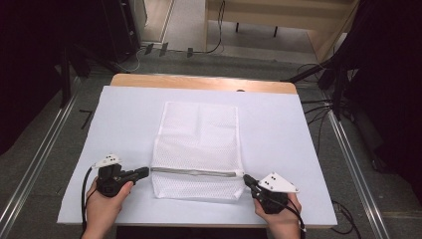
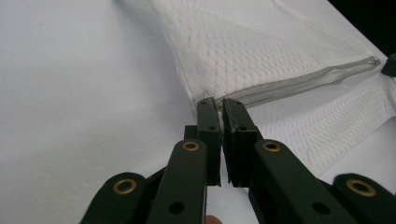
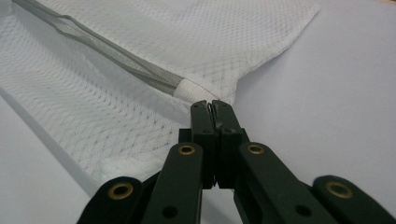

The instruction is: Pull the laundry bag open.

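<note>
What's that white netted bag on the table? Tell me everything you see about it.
The mesh bag is white, see-through netting, rectangular, lying flat in the middle of the white table cover. A grey zipper runs straight across it near the person's side and looks closed. The left gripper is shut at the zipper's left end, the right gripper at its right end; whether they pinch fabric or a pull tab is hard to tell.
</note>
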A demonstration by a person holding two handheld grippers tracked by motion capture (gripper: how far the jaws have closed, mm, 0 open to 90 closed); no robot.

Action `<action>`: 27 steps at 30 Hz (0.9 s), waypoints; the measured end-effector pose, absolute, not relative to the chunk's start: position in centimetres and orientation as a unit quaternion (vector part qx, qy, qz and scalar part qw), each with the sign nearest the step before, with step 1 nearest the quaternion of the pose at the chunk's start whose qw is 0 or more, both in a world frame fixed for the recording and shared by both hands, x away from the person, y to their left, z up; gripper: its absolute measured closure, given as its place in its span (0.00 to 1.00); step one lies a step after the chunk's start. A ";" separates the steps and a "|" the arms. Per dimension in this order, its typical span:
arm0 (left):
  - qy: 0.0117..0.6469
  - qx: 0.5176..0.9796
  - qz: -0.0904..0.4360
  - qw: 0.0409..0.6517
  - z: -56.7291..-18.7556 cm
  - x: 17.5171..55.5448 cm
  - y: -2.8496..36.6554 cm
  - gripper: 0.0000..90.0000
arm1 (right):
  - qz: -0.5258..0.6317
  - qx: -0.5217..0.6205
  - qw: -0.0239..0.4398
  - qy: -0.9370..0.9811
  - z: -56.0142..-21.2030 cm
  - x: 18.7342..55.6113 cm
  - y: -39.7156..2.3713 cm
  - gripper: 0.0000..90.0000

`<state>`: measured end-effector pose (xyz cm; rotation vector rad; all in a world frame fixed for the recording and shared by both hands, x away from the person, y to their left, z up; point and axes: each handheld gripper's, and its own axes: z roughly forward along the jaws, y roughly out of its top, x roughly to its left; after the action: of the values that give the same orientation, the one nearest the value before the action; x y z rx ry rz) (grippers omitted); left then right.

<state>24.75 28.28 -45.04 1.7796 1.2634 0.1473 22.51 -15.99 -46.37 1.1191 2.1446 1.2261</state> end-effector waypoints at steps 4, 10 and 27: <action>0.512 0.716 0.071 0.469 -45.0 24.7 28.5 0.84 | 0.441 0.402 0.206 0.775 -46.6 22.6 -16.3 1.00; 0.504 0.703 0.104 0.490 -44.7 24.4 28.6 0.55 | 0.461 0.403 0.198 0.765 -46.8 22.6 -16.8 0.79; 0.506 0.681 0.167 0.502 -44.4 24.3 29.7 0.18 | 0.475 0.424 0.197 0.746 -46.2 23.4 -19.0 0.34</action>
<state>24.25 29.68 -44.42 1.6465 1.2218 0.4047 23.38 -18.98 -46.21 1.1874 2.0874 1.3294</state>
